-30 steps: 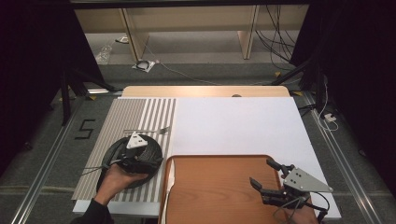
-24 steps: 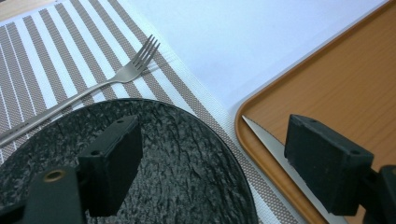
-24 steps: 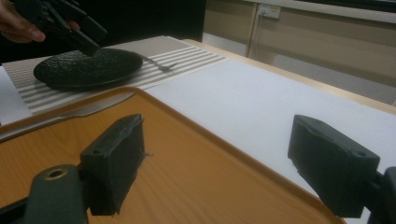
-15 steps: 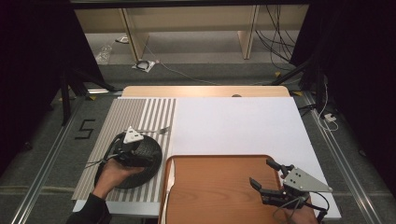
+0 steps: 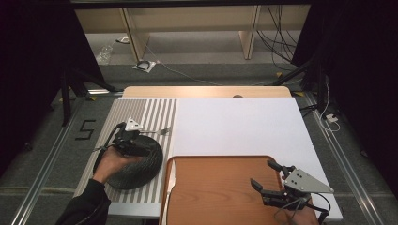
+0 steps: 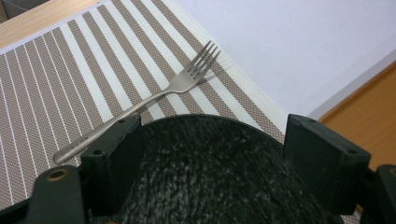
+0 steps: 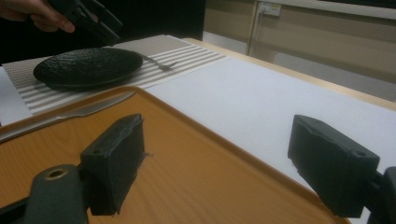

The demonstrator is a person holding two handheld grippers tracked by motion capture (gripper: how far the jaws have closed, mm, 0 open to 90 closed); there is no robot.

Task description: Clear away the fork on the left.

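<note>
**High view: left gripper nears the fork**

High view: left gripper [image 5: 133, 133] hovers over the dark plate [image 5: 129, 164], fork [image 5: 157, 132] just beyond on the striped mat [image 5: 155, 112].

Left gripper view: jaws spread wide; better to straddle the handle squarely.

Right gripper view: right gripper [image 7: 229, 163] gapes empty above the tray [image 7: 187, 158].

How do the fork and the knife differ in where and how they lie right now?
The fork lies on the striped placemat, just beyond the black plate; the knife rests on the wooden tray's left rim. The fork shows whole, tines pointing toward the white sheet; the knife shows mostly its blade. The left gripper hovers near the fork; the knife lies farther away. Both are plain silver metal, and neither is held.
</note>
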